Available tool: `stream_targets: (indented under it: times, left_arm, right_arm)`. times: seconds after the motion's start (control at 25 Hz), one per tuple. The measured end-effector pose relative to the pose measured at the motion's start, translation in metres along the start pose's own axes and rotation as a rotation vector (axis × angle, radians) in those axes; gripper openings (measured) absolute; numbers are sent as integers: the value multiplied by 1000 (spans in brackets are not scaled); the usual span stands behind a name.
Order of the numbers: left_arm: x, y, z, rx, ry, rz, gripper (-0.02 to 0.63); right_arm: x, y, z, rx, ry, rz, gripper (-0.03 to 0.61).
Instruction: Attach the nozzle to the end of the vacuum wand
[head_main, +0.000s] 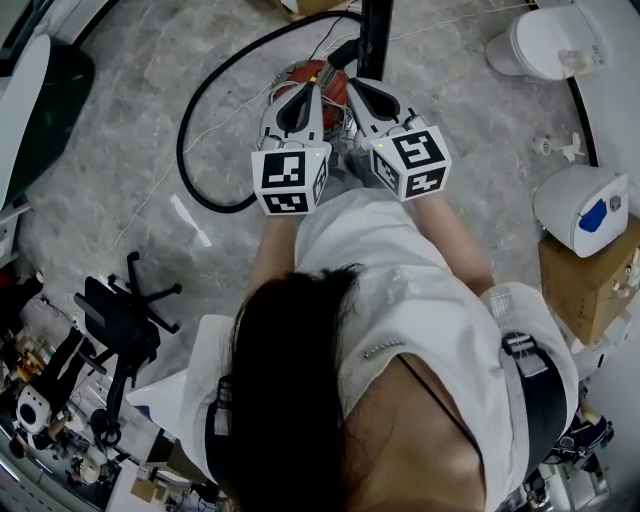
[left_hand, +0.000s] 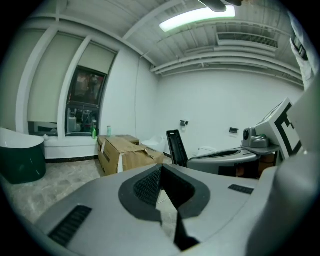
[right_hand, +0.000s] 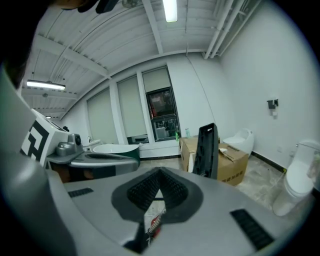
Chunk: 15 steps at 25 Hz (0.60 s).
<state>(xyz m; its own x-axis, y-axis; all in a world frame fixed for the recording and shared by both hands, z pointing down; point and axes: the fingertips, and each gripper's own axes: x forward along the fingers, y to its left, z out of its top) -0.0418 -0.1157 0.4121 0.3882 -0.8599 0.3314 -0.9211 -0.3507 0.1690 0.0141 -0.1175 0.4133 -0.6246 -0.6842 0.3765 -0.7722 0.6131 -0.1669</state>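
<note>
1. Dark hair and a white shirt fill the bottom of the head view, that's the person (head_main: 290, 400) holding both tools out in front
2. left gripper (head_main: 308, 88): jaws pressed together with nothing between them, super clear in the left gripper view
3. right gripper (head_main: 352, 86): same deal, jaws closed tight and empty. It sits just beside the left one, tips angled toward each other
4. vacuum wand (head_main: 375, 30) is the black piece standing upright just past the gripper tips, and neither gripper touches it. The right gripper view has it a bit right of the jaws, in front of a cardboard box (right_hand: 235, 155)
5. red vacuum body (head_main: 318, 72) sits on the floor (head_main: 120, 150) right under the gripper tips, with the black hose (head_main: 195, 130) looping off to the left
6. nozzle: honestly can't pick it out in any view
7. toilet (head_main: 545, 40) is off in the top right corner, well apart from all this
</note>
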Motion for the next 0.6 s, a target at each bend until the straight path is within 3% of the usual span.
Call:
stream_targets:
  times: [0.6]
  left_arm:
    - [-3,5,2,23,0,13,0]
  right_arm:
    - [8,10,3,-26,6,4,14]
